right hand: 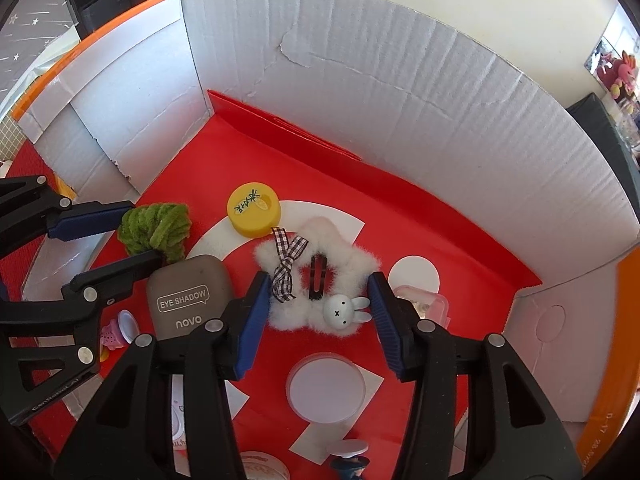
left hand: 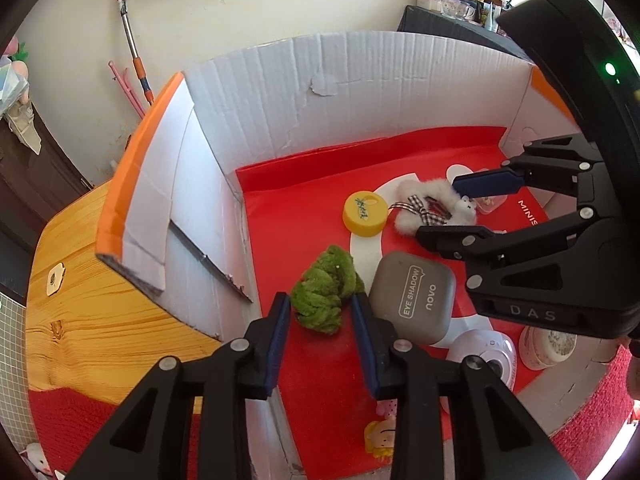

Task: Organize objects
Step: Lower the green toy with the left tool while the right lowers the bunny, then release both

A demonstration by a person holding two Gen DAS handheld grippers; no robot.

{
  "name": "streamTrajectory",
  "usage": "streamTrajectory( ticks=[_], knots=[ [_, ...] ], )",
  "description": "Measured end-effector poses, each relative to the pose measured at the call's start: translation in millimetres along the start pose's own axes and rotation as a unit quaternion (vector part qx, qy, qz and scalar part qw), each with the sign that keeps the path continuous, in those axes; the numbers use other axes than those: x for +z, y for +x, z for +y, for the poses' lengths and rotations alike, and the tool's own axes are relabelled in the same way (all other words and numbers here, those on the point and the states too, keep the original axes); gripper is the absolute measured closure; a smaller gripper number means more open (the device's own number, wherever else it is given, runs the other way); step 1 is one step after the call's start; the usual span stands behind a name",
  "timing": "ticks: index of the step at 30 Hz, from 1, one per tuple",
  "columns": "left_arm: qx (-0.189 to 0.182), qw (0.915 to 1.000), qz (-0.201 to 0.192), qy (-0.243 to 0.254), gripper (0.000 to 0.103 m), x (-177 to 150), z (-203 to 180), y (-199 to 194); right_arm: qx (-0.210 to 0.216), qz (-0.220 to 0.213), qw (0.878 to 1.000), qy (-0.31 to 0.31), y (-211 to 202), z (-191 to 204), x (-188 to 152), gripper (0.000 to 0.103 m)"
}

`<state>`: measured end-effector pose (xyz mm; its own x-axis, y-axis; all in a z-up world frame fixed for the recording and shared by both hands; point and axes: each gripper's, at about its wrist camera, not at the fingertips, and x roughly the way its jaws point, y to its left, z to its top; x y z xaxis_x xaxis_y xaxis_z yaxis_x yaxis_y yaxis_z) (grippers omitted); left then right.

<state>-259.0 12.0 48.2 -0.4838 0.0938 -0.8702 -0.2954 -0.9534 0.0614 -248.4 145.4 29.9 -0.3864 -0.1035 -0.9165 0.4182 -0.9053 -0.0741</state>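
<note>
Red paper is lining the floor of a white corrugated cardboard box (right hand: 420, 92), and everything here is lying on that liner (right hand: 400, 208), so the grey eye-shadow case (right hand: 185, 294) in its middle is serving as the landmark. Nearest the left camera, the left gripper (left hand: 322, 306) is hanging just left of the case with its blue-padded jaws apart; a green fuzzy yarn piece (left hand: 325, 289) is sitting between the tips, touching the case's left edge, and the pads are not pressing on it as far as the view shows. On the near side of the case, a white round gadget (left hand: 486, 354) and a cream round tin (left hand: 547, 346) are lying close together, and a small yellow-haired figure (left hand: 381, 436) is lying nearer still. To the right of the case, the right gripper (right hand: 318, 294) is standing over a white fluffy hair clip (right hand: 316, 280) with a checked bow, a dark snap clip and a little white rabbit head, its jaws apart on either side of the fluff, near it but not clamping it. A clear round lid (right hand: 326, 386) is lying nearer than the clip, and a small pink-edged clear container (right hand: 430, 306) is sitting beyond the right pad. Farther back from the case, a yellow round cap (right hand: 253, 210) is resting just beside the clip's top edge. Outside the box, on the case's left, an orange-toned wooden bench (left hand: 92, 288) is carrying it.
</note>
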Motion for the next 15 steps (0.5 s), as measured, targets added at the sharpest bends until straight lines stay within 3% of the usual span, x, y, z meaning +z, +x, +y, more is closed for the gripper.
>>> streamTrajectory(
  ticks=[12,15],
  knots=[
    [-0.012,0.9995,-0.025,-0.015,0.065,0.6,8.3,-21.1,0.004,-0.024,1.0,0.014,-34.9,-0.5,-24.7,0.054],
    [-0.015,0.9989,-0.041,-0.018,0.059,-1.4,8.7,-33.1,0.002,-0.042,0.999,0.019,-53.2,0.6,-35.6,0.053]
  ],
)
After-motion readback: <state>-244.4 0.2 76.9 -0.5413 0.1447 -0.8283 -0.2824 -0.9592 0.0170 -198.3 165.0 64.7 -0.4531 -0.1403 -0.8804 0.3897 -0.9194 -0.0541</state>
